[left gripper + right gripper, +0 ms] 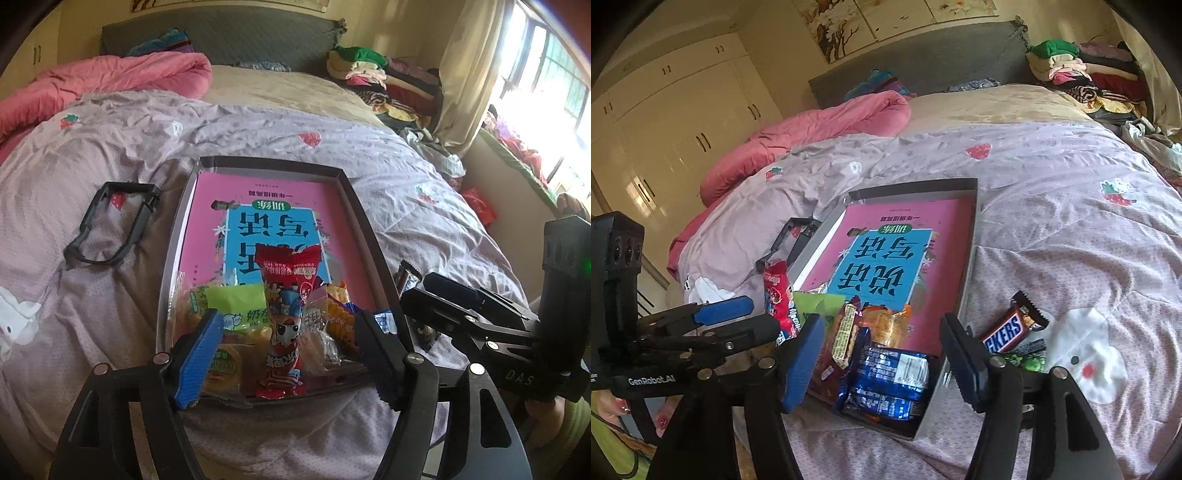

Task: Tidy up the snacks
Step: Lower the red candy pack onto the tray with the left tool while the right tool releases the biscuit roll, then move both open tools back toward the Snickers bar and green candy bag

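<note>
A shallow grey box (354, 199) (971, 266) lies on the bed with a pink book (295, 199) (886, 258) inside. Several snack packets are piled at its near end: a red candy bag (282, 317), a green packet (240, 302), a blue packet (890, 380). My left gripper (288, 350) is open, its fingers either side of the red bag, not touching it. My right gripper (881, 358) is open over the blue packet. A Snickers bar (1012, 328) and a green sweet (1030, 363) lie on the quilt right of the box.
A black plastic frame (110, 225) lies on the lilac quilt (92, 155) left of the box. A pink duvet (110, 77) and folded clothes (369, 74) are at the bed's head. Wardrobes (672, 122) stand at left.
</note>
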Demonstrator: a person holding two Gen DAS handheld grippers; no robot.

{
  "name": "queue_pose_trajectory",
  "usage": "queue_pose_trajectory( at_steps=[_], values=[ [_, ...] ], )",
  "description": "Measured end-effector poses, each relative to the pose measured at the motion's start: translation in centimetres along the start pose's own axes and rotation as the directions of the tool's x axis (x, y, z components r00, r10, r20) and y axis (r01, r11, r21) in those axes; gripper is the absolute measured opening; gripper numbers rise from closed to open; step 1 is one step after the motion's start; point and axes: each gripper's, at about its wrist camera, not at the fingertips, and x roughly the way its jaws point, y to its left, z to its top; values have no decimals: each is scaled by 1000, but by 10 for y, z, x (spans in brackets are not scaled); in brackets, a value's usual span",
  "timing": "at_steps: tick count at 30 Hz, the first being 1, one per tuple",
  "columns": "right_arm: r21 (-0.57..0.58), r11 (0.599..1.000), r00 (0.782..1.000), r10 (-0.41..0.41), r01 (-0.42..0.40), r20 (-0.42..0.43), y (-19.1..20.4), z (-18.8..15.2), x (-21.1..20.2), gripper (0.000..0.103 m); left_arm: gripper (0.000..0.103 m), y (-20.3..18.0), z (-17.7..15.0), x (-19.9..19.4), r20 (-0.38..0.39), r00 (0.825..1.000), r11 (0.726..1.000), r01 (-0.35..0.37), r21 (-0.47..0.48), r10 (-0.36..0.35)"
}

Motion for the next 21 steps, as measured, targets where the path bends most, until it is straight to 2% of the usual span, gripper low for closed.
queue_pose_trajectory(
  at_steps=[6,21],
  values=[
    [1,1000,1000,-11,11,11,-3,2,-6,66,79,-2,3,-5,19,1000,1000,1,-6,-1],
    [24,999,998,-33,32,46,-16,6,-26,69,79,-20,7,-17,37,999,1000,20,16,-20]
  ],
)
